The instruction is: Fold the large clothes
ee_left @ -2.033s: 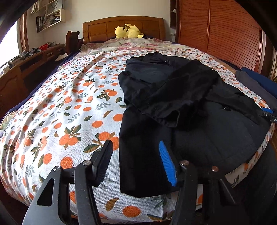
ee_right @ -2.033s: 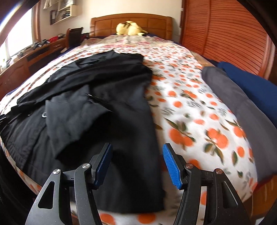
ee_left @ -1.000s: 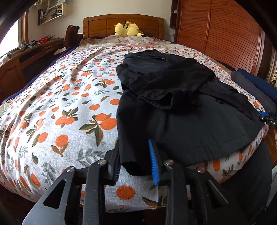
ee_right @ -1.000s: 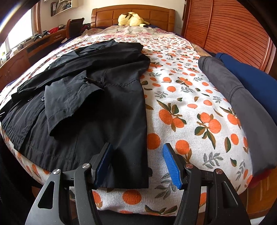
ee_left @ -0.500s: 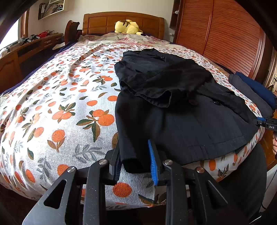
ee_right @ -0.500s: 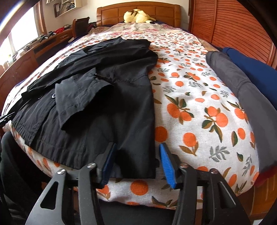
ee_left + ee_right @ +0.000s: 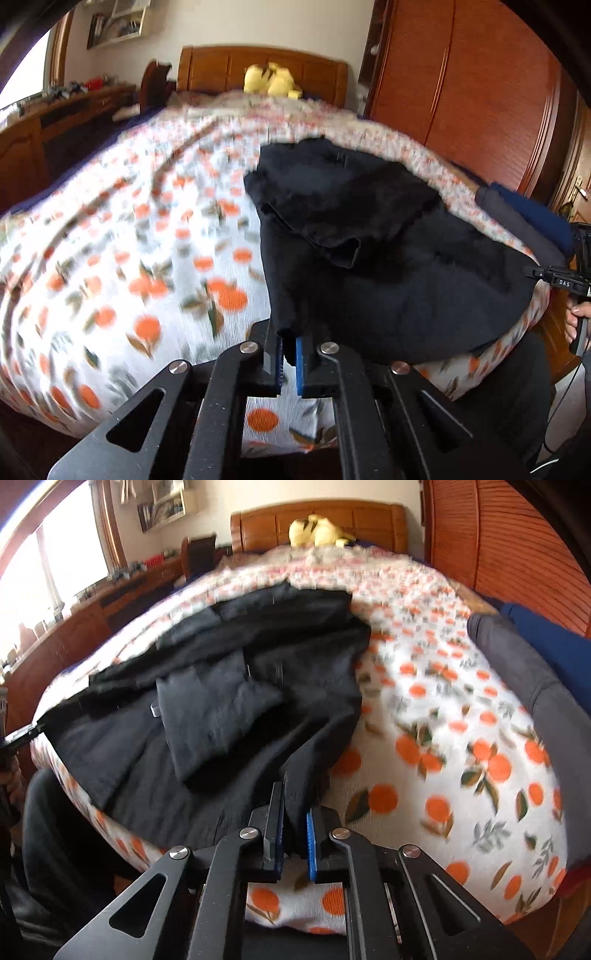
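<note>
A large black coat lies spread on the bed, sleeves folded over its body. My left gripper is shut on the coat's near left hem corner, with cloth pinched between its blue pads. In the right wrist view my right gripper is shut on the near right hem corner, and the fabric rises in a taut ridge from its pads. Both corners are lifted a little off the bedspread. The right gripper shows at the right edge of the left wrist view, held by a hand.
A grey garment and a blue one lie along the bed's right side. A yellow plush toy sits by the wooden headboard. A wardrobe stands right, a desk left. The person's dark-trousered legs are at the bed's foot.
Both grippers closed on the coat's near hem corners and rose, pulling the corners up off the bedspread. The rest of the coat stays put.
</note>
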Tool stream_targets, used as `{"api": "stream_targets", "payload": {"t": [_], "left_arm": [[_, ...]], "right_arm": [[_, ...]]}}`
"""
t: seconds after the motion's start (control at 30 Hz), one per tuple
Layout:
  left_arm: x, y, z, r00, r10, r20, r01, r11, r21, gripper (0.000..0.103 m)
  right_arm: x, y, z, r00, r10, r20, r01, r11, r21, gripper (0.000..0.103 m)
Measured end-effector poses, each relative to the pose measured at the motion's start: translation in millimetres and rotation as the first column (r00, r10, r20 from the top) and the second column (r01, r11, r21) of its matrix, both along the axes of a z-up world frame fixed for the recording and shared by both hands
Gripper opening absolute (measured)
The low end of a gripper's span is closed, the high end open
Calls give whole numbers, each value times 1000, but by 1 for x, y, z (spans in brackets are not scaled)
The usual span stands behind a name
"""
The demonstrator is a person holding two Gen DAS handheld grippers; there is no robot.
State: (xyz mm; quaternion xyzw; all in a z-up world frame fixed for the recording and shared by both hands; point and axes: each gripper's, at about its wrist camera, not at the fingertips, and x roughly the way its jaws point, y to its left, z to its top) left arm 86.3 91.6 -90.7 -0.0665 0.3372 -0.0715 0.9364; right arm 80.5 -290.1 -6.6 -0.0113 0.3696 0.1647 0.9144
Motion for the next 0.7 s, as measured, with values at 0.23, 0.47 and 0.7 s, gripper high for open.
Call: {"api": "stream_targets", "payload": {"t": [0.23, 0.47, 0.7], "left_arm": [[-19, 4, 70, 989, 16, 147, -17, 1000, 4, 5], [-67, 17, 147, 957, 35, 289, -40, 999, 13, 4], [-92, 17, 199, 923, 32, 384, -62, 996, 66, 4]], "right_arm": [[-24, -10, 61, 992, 9, 129, -18, 998, 67, 8], [-86, -23, 119, 965, 51, 258, -78, 992, 97, 8], [-135, -35, 155, 929, 87, 359, -119, 990, 69, 8]]}}
